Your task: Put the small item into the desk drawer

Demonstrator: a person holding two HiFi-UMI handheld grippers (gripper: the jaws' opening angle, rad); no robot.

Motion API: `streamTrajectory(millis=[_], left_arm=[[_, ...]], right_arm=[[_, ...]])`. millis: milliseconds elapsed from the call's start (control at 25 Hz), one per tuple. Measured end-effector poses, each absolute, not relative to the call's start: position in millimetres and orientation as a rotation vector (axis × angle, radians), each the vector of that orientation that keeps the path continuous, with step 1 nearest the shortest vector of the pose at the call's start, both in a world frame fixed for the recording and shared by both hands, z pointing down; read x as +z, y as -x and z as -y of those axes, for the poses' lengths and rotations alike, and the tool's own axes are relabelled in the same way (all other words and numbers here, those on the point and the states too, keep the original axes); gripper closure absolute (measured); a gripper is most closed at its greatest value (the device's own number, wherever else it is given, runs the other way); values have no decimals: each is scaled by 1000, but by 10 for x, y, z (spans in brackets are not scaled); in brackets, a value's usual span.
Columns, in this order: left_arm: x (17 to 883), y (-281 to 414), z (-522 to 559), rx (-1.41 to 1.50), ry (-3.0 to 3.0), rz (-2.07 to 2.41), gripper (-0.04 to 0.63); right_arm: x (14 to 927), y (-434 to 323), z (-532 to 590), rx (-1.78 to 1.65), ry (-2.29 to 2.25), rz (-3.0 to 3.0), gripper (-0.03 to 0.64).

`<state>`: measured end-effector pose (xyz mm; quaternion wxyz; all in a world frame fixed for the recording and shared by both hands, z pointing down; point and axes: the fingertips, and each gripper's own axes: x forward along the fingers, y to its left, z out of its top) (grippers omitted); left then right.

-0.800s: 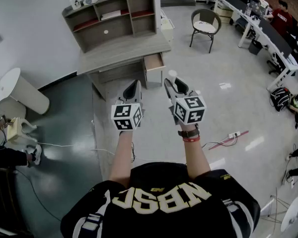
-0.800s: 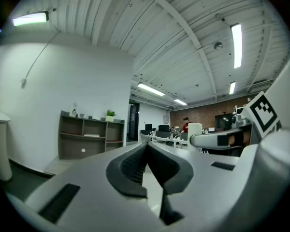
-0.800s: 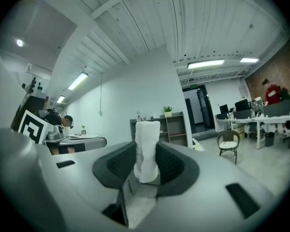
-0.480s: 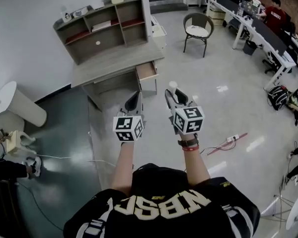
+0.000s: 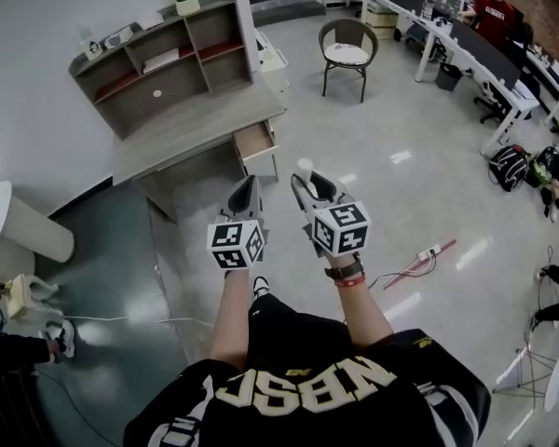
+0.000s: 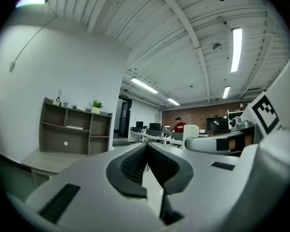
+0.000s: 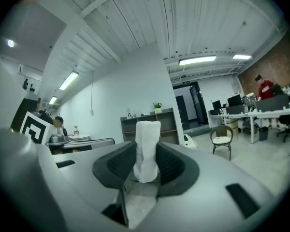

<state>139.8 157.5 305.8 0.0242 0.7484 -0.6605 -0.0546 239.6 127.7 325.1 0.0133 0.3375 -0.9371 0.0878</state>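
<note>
Office floor is seen between the person and the desk, whose drawer is open. A white item is clamped in the right gripper; the left gripper is held with its jaws together.

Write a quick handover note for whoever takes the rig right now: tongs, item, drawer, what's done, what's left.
Left tongs: shut, empty.
Right tongs: shut on the small white item, which stands upright between the pads.
Drawer: already pulled open at one end of the desk, across open floor from both tongs.
Done: item in hand, drawer open.
Left: walk to the desk, lower the item into the drawer, release it, then probably push the drawer shut.
</note>
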Motion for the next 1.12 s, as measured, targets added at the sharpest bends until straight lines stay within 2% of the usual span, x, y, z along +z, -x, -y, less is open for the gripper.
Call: streamTrajectory(millis=[400,880,1120], left_arm=[[3201,-743,-618,-186,-2352,1969,581],[3165,305,748,-179,-2427,1874,581],[3313,615,1182,-188,-2435,1834,581]], right_arm=[[3410,-1775,-360,327,-1123,2876,485],[3276,-566,856,289,-1152,2847,483],[3371,-205,1239,284,-1158,2816,482]])
